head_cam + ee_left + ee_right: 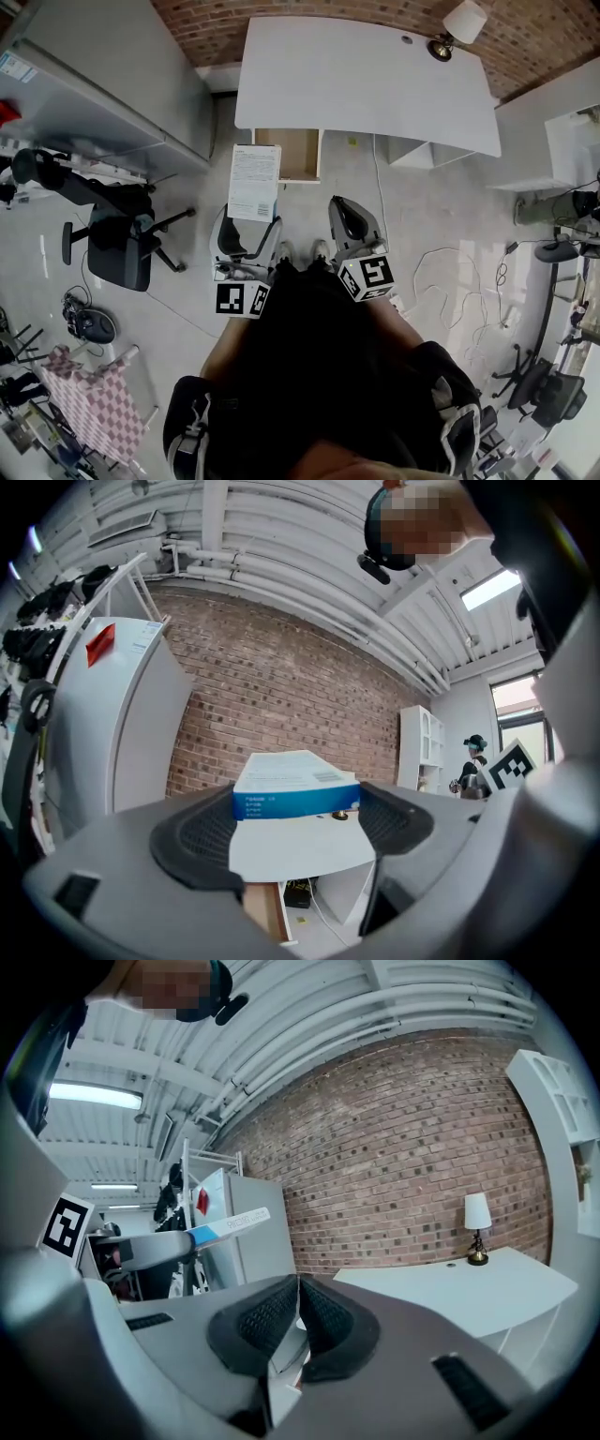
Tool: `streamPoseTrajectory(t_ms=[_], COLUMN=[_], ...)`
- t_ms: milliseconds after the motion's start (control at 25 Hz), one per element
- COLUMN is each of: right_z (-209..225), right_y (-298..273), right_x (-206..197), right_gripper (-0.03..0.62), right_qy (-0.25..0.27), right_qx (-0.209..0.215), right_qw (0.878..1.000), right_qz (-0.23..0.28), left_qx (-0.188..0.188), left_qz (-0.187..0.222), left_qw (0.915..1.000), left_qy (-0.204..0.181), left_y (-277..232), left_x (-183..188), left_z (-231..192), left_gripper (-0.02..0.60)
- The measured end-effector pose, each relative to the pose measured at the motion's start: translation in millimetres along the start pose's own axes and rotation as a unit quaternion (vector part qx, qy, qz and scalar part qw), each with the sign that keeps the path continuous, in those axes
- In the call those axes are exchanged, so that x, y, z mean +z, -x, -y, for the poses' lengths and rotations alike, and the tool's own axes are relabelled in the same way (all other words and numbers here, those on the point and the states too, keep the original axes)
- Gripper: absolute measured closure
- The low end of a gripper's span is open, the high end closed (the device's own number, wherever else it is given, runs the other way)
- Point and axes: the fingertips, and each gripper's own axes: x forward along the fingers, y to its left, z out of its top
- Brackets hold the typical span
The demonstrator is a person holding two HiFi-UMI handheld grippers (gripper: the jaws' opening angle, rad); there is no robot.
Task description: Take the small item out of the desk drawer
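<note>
Box (295, 785): clamped in left gripper (298, 827), clear of open drawer (298, 155) at 12 o'clock. Right gripper (298, 1321) closed, empty. Risk: end-held box may tilt, slip.

An office-like workroom is shown: a white desk (366, 80) with a table lamp (459, 26) is set against a bare brick wall (281, 696), and wheeled office chairs (117, 239) are scattered over a pale hard floor. White shelf units (562, 1101) are seen along the wall, exposed pipes (309, 592) are run under the ceiling, and loose cables (459, 272) are left trailing on the floor.
</note>
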Motion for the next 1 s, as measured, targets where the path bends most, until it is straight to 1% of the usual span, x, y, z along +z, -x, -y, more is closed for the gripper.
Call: streamPoseTrajectory(t_ms=[240,560,1000], right_z=[-2.7,-6.0,-13.0], right_y=[2.2,-0.9,-6.1], right_x=[0.2,2.8,-0.1], right_gripper=[0.563,0.566,0.566], right_qy=[0.001,0.01,0.008], right_qx=[0.013,0.019,0.013], right_qw=[1.0,1.0,1.0], right_qz=[0.004,0.001,0.003], left_qx=[-0.001,-0.001,-0.006], left_qz=[0.007,0.002,0.001], left_qw=[1.0,1.0,1.0], left_qy=[-0.003,-0.002,0.006], left_y=[-5.0,-4.4,-3.5], left_x=[4.6,2.8,0.9], left_z=[6.5,4.4,-3.7], left_gripper=[0.172,0.172,0.172])
